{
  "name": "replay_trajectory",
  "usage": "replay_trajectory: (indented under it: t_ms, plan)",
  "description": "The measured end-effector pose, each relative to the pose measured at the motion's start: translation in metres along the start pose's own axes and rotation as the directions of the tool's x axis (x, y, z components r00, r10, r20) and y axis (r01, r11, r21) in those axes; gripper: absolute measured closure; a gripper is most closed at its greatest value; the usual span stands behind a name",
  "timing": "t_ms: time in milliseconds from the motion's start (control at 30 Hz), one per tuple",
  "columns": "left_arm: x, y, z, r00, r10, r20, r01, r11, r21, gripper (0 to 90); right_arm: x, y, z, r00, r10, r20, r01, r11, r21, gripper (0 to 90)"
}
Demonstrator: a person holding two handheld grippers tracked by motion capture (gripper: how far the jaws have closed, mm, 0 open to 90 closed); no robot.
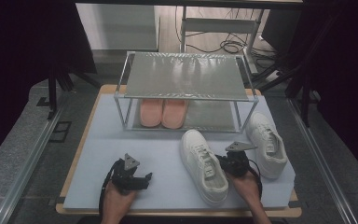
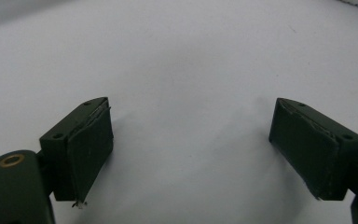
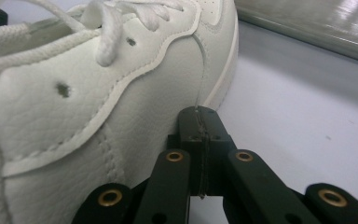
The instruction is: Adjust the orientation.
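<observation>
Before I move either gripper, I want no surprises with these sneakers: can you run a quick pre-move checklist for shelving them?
1. Left gripper open and empty: ok, its jaws stand wide apart over the bare mat.
2. Right gripper ready to grasp: not ok, its jaws are shut, tips against the side of the near sneaker, holding nothing.
3. Both white sneakers upright on the mat: ok, the far sneaker stands to the right.
4. Rack top shelf free: ok.
5. Lower shelf space: partly ok, the pink slippers fill its left half.
6. Shelf height clears a sneaker: cannot tell.
</observation>
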State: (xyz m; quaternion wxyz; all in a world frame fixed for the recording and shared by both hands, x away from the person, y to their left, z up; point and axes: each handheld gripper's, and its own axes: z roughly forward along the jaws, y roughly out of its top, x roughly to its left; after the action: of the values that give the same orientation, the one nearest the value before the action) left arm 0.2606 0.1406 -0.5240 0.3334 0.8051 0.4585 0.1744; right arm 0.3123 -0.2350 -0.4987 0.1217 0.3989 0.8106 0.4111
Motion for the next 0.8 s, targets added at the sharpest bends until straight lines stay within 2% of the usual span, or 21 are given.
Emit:
replay_trajectory:
  t_ms: [500, 667, 800]
  plan:
    - [0.000, 0.000, 0.000, 1.0000, 0.001, -0.001, -0.001, 1.0000, 0.000, 13.6, 0.022, 0.022, 0.027, 0.9948, -0.073, -0.070, 0.076, 0.996, 0.042, 90.0]
    - [0.000, 0.000, 0.000, 1.0000, 0.001, -0.001, -0.001, 1.0000, 0.000, 13.6, 0.035, 0.030, 0.037, 0.9900, -0.107, -0.091, 0.113, 0.992, 0.055, 90.0]
    - [0.000, 0.000, 0.000, 1.0000, 0.001, -0.001, -0.001, 1.0000, 0.000, 13.6, 0.043, 0.034, 0.044, 0.9876, -0.117, -0.105, 0.123, 0.991, 0.057, 90.0]
